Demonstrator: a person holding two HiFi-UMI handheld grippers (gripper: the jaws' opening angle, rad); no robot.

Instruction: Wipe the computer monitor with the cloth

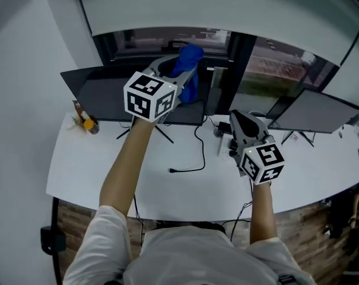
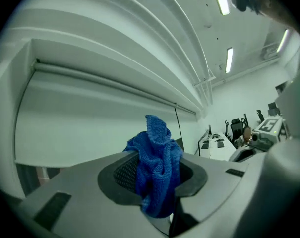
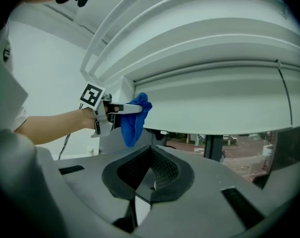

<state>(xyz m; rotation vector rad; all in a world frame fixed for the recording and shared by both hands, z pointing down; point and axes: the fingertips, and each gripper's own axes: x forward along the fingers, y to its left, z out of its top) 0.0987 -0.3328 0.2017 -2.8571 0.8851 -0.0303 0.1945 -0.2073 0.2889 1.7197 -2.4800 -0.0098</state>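
I'm clamping the L gripper on the blue cloth, holding it up by the monitor top edge, approx 12 o'clock. R gripper jaws are sitting together w/ nothing between, at 4 o'clock over the desk.

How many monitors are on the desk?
2. One monitor behind the left gripper and its blue cloth; the second monitor at the desk's far right. More could sit outside the frame.

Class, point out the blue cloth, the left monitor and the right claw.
blue cloth [image 2: 157, 167], left gripper view, bunched middle.
left monitor [image 1: 102, 97], head view, dark panel.
right claw [image 3: 149, 175], right gripper view, between its closed tips.
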